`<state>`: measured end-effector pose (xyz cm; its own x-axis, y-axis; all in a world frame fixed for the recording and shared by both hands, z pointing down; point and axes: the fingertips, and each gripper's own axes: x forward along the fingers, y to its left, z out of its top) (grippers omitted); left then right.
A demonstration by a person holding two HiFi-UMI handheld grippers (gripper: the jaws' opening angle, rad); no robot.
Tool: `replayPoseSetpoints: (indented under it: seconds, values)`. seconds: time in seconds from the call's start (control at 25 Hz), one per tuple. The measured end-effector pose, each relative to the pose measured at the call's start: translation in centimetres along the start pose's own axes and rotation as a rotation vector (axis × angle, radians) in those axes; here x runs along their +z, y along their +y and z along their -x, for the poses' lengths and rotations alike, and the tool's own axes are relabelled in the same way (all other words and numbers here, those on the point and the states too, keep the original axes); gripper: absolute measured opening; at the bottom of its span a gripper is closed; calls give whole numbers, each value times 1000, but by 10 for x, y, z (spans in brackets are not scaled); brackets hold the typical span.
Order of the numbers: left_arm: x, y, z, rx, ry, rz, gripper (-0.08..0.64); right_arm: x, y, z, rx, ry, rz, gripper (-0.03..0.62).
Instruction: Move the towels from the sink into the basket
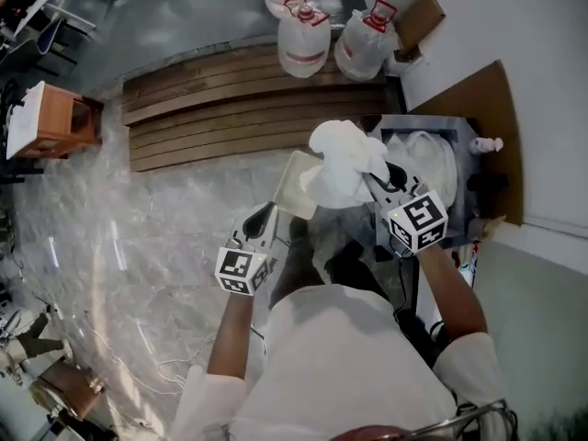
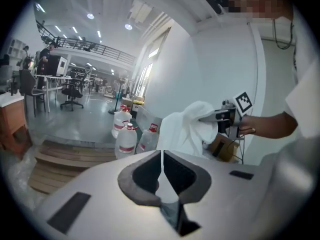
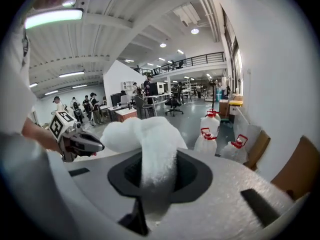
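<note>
My right gripper (image 1: 378,178) is shut on a white towel (image 1: 342,162) and holds it up in the air, left of the metal sink (image 1: 464,134). More white cloth (image 1: 424,159) lies in the sink's basin. In the right gripper view the towel (image 3: 150,139) drapes over and between the jaws. A pale rectangular basket (image 1: 294,186) sits on the floor under the towel's left side. Lower left of the basket, my left gripper (image 1: 263,217) is shut with nothing in it. In the left gripper view the jaws meet, and the towel (image 2: 185,129) hangs from the right gripper (image 2: 216,117) beyond them.
Big water jugs (image 1: 303,39) stand at the far side beside a wooden slatted pallet (image 1: 230,104). A brown board (image 1: 482,108) leans by the wall past the sink. A small wooden stand (image 1: 60,118) is far left. Clear plastic sheeting (image 1: 138,237) covers the floor.
</note>
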<state>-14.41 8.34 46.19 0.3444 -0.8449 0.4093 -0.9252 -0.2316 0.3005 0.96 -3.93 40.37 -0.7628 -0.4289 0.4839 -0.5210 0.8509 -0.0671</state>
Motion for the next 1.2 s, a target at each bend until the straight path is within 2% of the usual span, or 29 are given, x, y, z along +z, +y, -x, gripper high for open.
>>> replayPoseSetpoints:
  seconds: [0.2, 0.44, 0.68, 0.8, 1.0, 1.04, 1.12, 1.2]
  values:
    - [-45, 42, -29, 28, 43, 17, 17, -122, 9, -104, 16, 152, -103, 94]
    - [-133, 87, -56, 47, 123, 53, 17, -291, 32, -209, -36, 373, -256, 94]
    - [-206, 112, -79, 34, 158, 112, 17, -441, 46, -296, -73, 550, -309, 95]
    - [-247, 124, -95, 29, 217, 126, 17, -497, 48, -331, -85, 611, -318, 95]
    - [-339, 151, -127, 38, 279, 143, 17, -581, 57, -365, -99, 704, -293, 95]
    - [-351, 155, -134, 35, 290, 150, 17, -592, 57, -371, -98, 712, -286, 123]
    - [-369, 160, -143, 27, 306, 155, 17, -604, 60, -380, -79, 725, -267, 242]
    - [-380, 160, -144, 19, 322, 159, 17, -601, 68, -381, -54, 721, -255, 268]
